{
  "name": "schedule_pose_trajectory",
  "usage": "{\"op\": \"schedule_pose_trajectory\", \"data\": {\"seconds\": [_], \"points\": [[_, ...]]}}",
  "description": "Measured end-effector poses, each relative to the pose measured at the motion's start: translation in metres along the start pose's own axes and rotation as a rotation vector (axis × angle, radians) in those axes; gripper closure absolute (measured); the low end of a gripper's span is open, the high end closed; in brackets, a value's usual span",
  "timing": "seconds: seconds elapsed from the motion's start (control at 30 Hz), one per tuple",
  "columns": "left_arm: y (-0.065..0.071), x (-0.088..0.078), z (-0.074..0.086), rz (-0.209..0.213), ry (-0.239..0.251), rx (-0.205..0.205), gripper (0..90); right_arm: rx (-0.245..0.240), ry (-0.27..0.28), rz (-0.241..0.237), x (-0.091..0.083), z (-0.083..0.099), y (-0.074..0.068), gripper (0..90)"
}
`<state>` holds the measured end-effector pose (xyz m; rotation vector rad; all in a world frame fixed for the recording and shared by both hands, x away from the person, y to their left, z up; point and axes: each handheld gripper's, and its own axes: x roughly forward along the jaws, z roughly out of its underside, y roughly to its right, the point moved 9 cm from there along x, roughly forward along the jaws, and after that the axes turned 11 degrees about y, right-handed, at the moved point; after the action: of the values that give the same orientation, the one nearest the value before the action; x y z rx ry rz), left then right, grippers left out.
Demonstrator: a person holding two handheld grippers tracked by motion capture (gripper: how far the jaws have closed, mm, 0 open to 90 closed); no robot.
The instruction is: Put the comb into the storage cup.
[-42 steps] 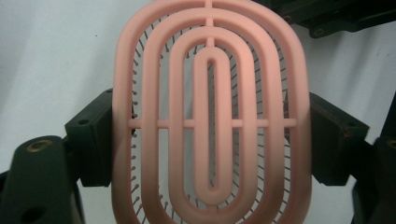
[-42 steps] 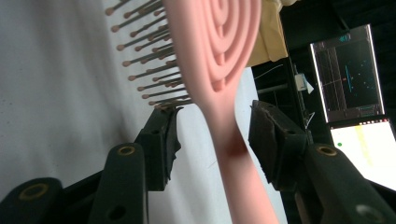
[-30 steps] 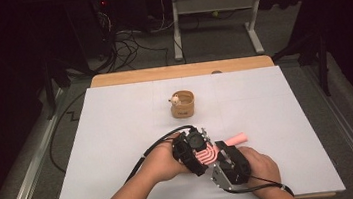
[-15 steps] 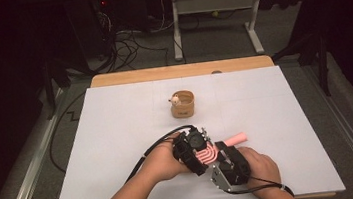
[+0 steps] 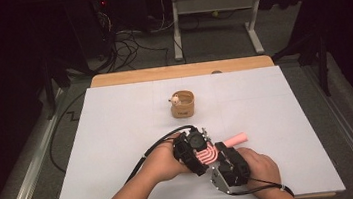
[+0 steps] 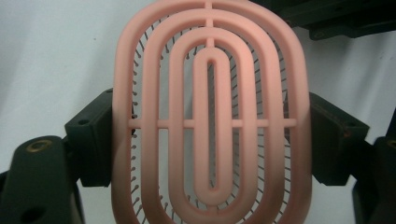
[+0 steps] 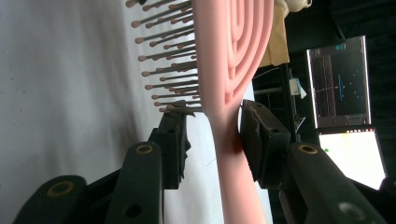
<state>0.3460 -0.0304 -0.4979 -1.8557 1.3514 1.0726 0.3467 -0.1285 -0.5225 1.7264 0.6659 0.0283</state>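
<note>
- The left gripper (image 5: 193,150) sits low over the white worktop (image 5: 118,136), near the person's edge, held in the left hand (image 5: 164,160) with its cable looping back past the wrist.
- In the left gripper view its two black jaws stand wide, one on each long side of the pink hairbrush (image 6: 210,116), and each pad presses against the rim of the brush's oval head, so this gripper clamps the head across its width.
- The brush head fills the gap between those jaws; its open ribbed back faces the camera and the bristles point away, toward the worktop beyond.
- Just right of the left gripper, the right gripper (image 5: 228,164) meets the same brush at its neck, carried by the right hand (image 5: 260,168).
- In the right gripper view its jaws have just been closing with the brush's neck between them: the right-hand pad lies against the pink neck, the left-hand pad reaches the lowest bristles (image 7: 163,60), so it grips the brush.
- The brush handle pokes out beyond the right gripper, up and to the right in the high view.
- Well beyond both grippers, farther up the worktop, stands a small wooden cup (image 5: 182,104) with a little figure at its rim.
</note>
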Motion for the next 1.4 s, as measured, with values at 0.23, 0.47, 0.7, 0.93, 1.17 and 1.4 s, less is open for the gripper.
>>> {"op": "schedule_pose_trajectory", "data": {"seconds": [0.23,0.47,0.7,0.93,1.17,1.4], "points": [[0.0017,0.0015,-0.0026,0.01,0.007,-0.006,19.6,-0.012,-0.016,-0.004,-0.0002,0.002,0.0006,66.2],[0.0016,0.0001,-0.0025,-0.001,0.009,0.004,19.6,-0.002,-0.011,0.008,-0.0019,0.001,0.0026,72.8],[0.0025,-0.0017,-0.0032,-0.001,0.016,0.001,19.6,-0.026,-0.016,0.011,-0.0029,-0.0002,0.004,75.3],[0.002,-0.002,-0.0033,0.003,0.019,-0.003,19.6,-0.032,-0.018,0.021,-0.0026,-0.0004,0.0042,76.0],[0.0023,-0.0015,-0.0039,0.006,0.022,-0.01,19.5,-0.034,-0.022,0.012,-0.0023,0.0002,0.004,76.3],[0.0017,-0.0023,-0.0039,0.009,0.025,-0.013,19.5,-0.047,-0.025,0.018,-0.0025,-0.0001,0.0047,76.9]]}}
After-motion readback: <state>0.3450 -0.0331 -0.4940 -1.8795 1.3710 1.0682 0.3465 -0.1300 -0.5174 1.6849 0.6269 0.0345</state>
